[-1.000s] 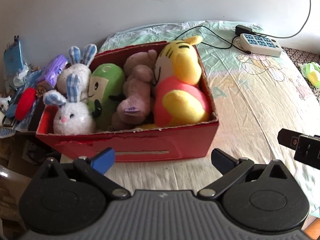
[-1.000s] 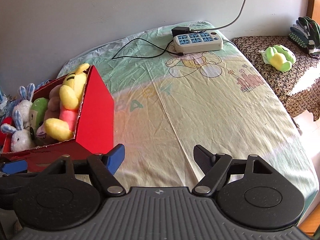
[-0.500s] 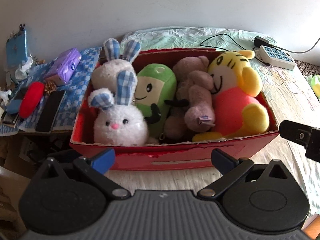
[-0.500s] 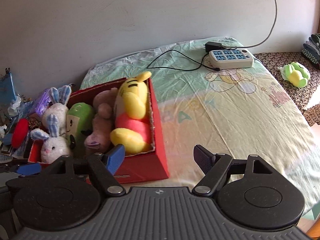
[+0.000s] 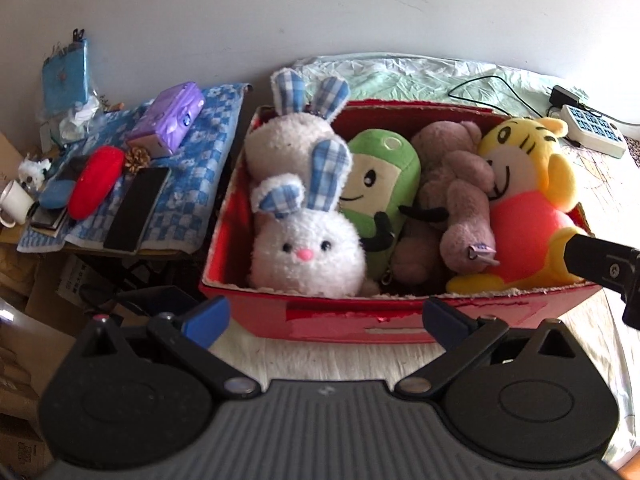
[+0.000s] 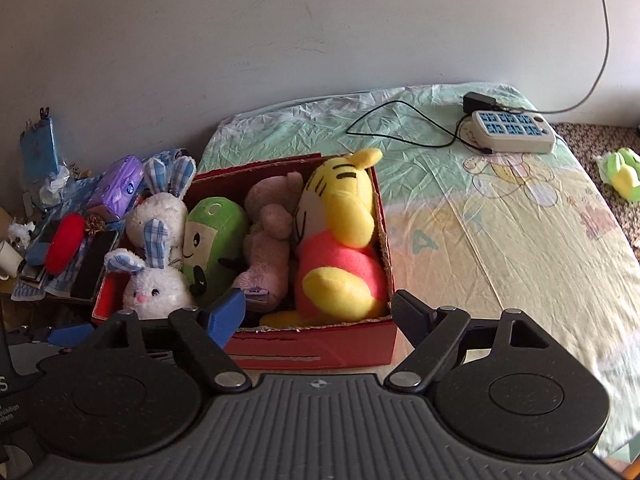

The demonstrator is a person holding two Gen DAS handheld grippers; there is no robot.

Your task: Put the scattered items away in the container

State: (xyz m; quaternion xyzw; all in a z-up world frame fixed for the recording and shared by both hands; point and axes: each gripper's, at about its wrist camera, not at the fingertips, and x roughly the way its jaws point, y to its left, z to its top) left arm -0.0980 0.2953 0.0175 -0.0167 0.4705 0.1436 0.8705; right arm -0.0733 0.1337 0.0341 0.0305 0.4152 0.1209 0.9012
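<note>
toys boxed, one left out

both our claws, left claw (image 5: 326, 316) and right claw (image 6: 318, 312), gape wide and empty low in frame. just above, the red box (image 6: 320, 344) holds four plush toys. the green plush (image 6: 620, 172) at far right on the bed (image 6: 500, 240) looks next.

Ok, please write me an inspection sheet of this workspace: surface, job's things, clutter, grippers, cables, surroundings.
Surface: bed sheet, pale green and yellow with cartoon prints, wrinkled near the wall.
Job's things: red box holds two white rabbits, a green toy, a brown bear and a yellow tiger. One green and yellow toy lies outside, far right.
Clutter: side table with blue checked cloth, purple pack, red pouch, white mug.
Grippers: left gripper open, empty; right gripper open, empty, jaws just opened further.
Cables: black cord and power strip on the sheet.
Surroundings: plain grey wall.
</note>
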